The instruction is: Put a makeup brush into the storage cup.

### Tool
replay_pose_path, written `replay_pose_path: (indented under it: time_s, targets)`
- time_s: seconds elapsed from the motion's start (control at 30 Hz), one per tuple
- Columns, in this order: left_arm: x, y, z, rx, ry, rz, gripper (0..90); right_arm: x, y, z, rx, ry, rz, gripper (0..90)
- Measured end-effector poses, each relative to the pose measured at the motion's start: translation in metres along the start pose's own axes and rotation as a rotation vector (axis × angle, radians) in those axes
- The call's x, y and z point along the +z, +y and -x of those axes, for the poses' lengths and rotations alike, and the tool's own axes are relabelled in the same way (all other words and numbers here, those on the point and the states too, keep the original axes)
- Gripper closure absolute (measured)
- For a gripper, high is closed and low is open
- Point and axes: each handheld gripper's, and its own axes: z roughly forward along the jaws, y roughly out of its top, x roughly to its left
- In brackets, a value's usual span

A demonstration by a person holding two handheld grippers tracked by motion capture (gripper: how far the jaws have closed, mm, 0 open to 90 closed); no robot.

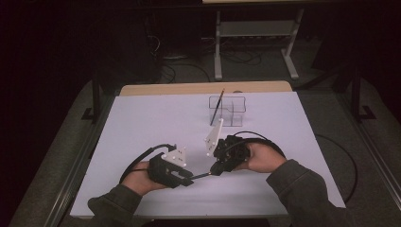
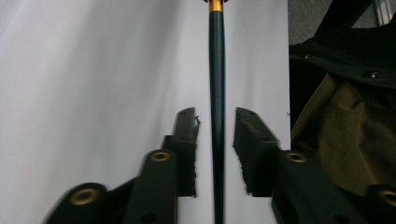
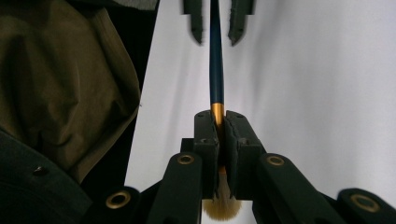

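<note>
The right tool is clamped on a brush at its gold collar, bristles behind the jaws. The left tool stands narrowly parted around the dark handle, pads not touching. This looks like a handover between tools; next, probably, the left lets go and backs off, toward the clear holder farther up the counter.

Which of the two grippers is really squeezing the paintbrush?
The right gripper: its fingers pinch the dark blue paintbrush at its gold band. The left gripper has gaps beside the handle.
</note>
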Motion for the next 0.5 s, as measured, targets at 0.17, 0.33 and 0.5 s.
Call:
replay_pose_path:
  time_s: [0.17, 0.33, 0.5]
  targets:
    - [0.002, 0.005, 0.001, 0.013, 0.011, -0.011, 69.7, -0.002, 0.01, 0.0, 0.006, -0.012, -0.067, 83.4]
    - [0.003, 0.007, 0.002, 0.016, 0.022, -0.008, 76.5, -0.004, 0.017, -0.001, -0.006, -0.016, -0.1, 83.4]
    - [0.0, 0.005, 0.001, 0.015, 0.028, -0.004, 83.6, -0.005, 0.018, -0.002, -0.001, -0.02, -0.083, 82.0]
